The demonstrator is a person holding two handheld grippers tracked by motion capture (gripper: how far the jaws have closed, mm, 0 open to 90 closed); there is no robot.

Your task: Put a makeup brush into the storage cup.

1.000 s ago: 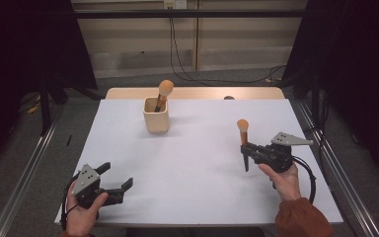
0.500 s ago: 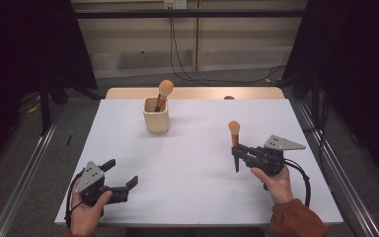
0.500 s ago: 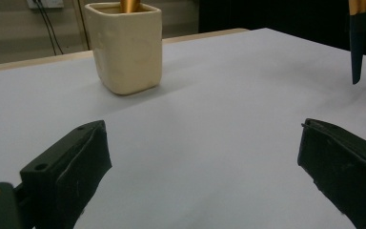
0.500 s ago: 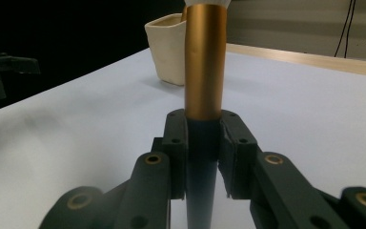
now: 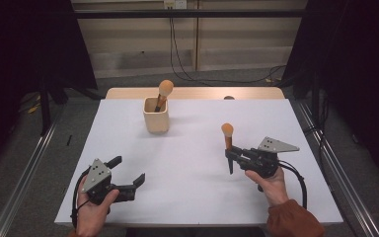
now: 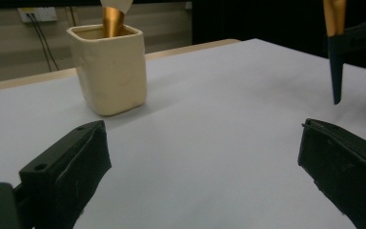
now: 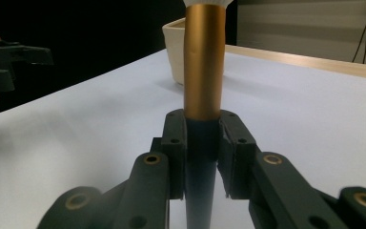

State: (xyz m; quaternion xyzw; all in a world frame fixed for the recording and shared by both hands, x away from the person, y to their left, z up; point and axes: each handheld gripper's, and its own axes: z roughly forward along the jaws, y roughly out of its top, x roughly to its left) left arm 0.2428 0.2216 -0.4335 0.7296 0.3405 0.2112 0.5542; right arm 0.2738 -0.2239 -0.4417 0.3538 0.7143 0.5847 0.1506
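Right gripper [image 5: 231, 157] clamps makeup brush [image 5: 227, 139] at dark handle; brush upright between jaws, bristle head above, tapered tip below, clear of table [image 5: 187, 163]. Cup [image 5: 156, 114] with second brush [image 5: 163, 94] sits well ahead of jaws. Left gripper [image 5: 128, 174]: jaws wide apart, nothing between. Likely step: carry brush to cup. Keep brush vertical, raise tip above rim, lower beside second brush, release only once seated.

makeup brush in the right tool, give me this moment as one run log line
right tool: shut on makeup brush, upright above table | left tool: open, holding nothing | cup: holds second brush
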